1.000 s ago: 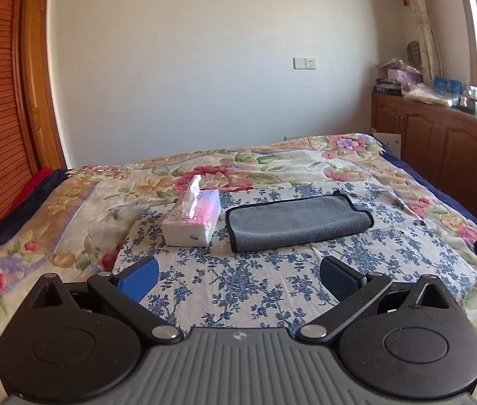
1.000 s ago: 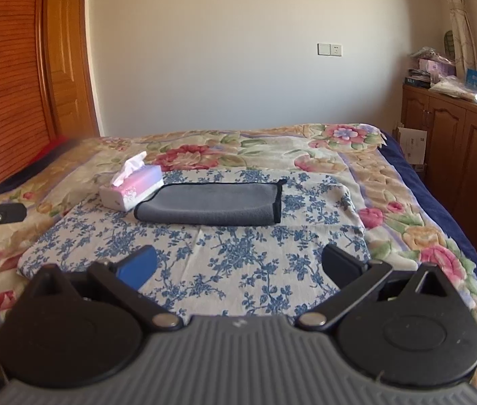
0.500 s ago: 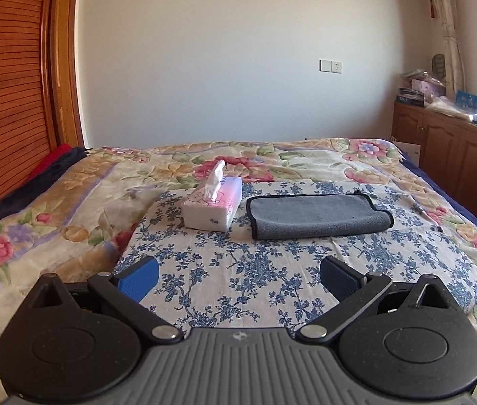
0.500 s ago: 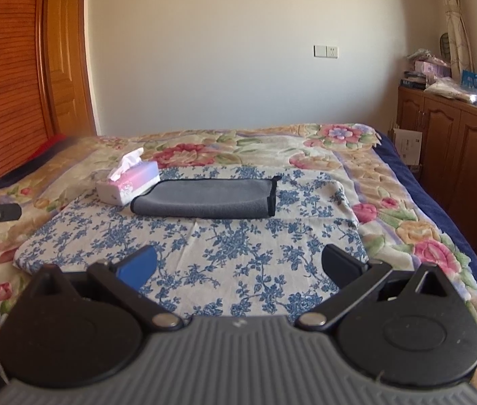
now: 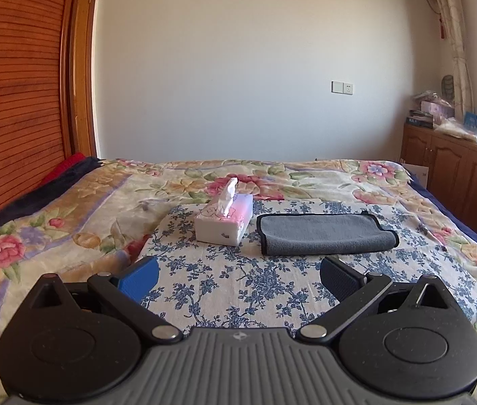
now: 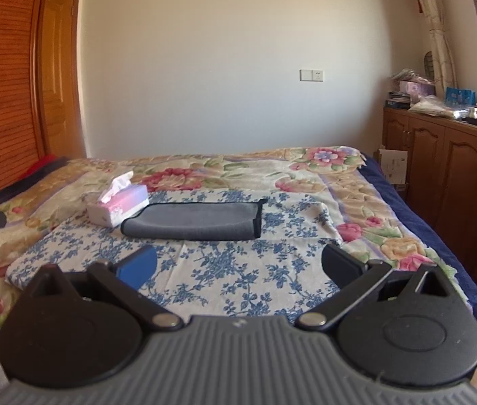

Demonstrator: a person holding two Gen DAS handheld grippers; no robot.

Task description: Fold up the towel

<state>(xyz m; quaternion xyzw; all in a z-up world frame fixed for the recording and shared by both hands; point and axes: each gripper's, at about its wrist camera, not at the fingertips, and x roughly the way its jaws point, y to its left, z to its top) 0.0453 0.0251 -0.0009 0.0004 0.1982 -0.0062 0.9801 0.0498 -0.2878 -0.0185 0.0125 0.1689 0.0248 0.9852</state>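
1. Both cams closer to the bed [image 5: 80,222] vs a sec ago; left view swung so the gray towel [image 5: 324,238] now sits mid-frame, a bit right of center. Towel and tissue box [image 5: 223,217] look unmoved.
2. Meaning for the job: prob. just the approach. No fold begun by the claws, no touch yet.
3. Left claw [image 5: 238,275]: fingers wide apart, nothing between, low center of frame, well short of the towel.
4. Right claw [image 6: 238,265]: fingers wide apart too, empty, low center of its frame, also short of the towel.
5. Towel spot: flat on the blue-flower cloth [image 5: 238,290] on the bed. Left view: mid-frame, just right of the tissue box, small gap. Right view: towel [image 6: 193,224] mid-left, box [image 6: 117,204] at its upper left, so close that touching or not is hard to tell.
6. Towel shape: long, thin strip w/ dark trim, looks doubled over already, rounded fold on the near long edge.
7. Long axis: left to right across both frames, slight tilt. Short ends point to frame left and frame right.
8. Next, prob.: one claw to each near corner or one short end, then bring end over end. Soft cloth, may slip or bunch.
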